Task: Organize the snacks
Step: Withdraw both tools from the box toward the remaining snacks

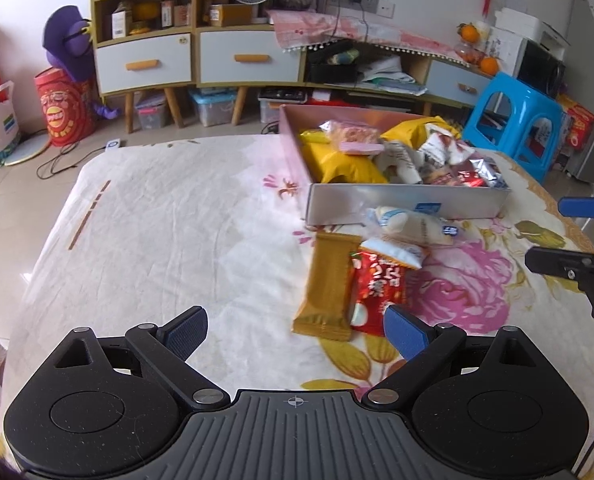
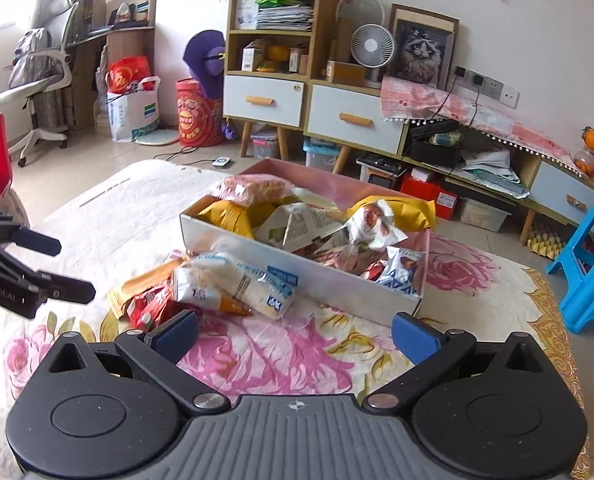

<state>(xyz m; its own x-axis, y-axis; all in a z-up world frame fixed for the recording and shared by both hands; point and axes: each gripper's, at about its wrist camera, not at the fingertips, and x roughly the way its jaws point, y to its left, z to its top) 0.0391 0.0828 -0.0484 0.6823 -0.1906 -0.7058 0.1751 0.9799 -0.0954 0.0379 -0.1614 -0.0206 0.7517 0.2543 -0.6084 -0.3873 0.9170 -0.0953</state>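
Both grippers, left [image 1: 295, 334] and right [image 2: 295, 334], gape empty; next, seize the gold wafer pack [image 1: 328, 286] near the snack box [image 1: 407, 204].

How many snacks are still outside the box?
4, piled on the blanket before the box: gold-brown bar, red packet, small white packet, long white pack. More might hide underneath.

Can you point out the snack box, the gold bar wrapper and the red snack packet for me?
snack box [image 1: 409, 204]: left wrist view, its near white wall.
gold bar wrapper [image 1: 329, 284]: left wrist view, middle of wrapper.
red snack packet [image 1: 379, 284]: left wrist view, its printed face.
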